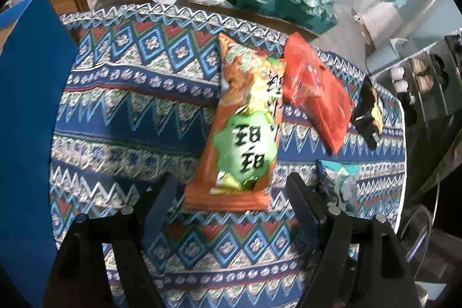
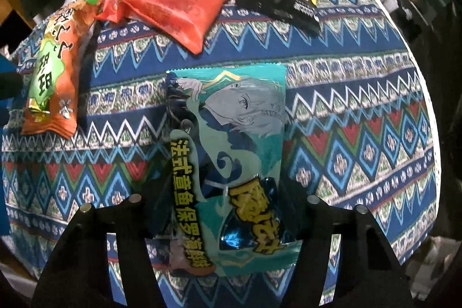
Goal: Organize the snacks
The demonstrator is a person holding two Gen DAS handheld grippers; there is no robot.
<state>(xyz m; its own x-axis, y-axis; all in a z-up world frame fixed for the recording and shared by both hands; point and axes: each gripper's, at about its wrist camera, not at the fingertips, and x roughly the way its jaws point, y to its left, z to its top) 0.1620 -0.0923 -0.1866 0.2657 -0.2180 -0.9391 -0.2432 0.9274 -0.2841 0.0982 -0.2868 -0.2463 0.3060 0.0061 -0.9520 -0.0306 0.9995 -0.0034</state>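
Teal snack packet (image 2: 228, 163) lies between right fingers (image 2: 300, 221).

bare cloth (image 1: 130, 117) lies open left of the orange packet (image 1: 242, 134).

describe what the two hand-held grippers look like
Both look alike. The left hand-held gripper has two matte black fingers that widen toward the camera into open triangular frames, each carrying small round silver studs. The right hand-held gripper has the same black fingers and studs. No cables, markings, sleeves or hands show.
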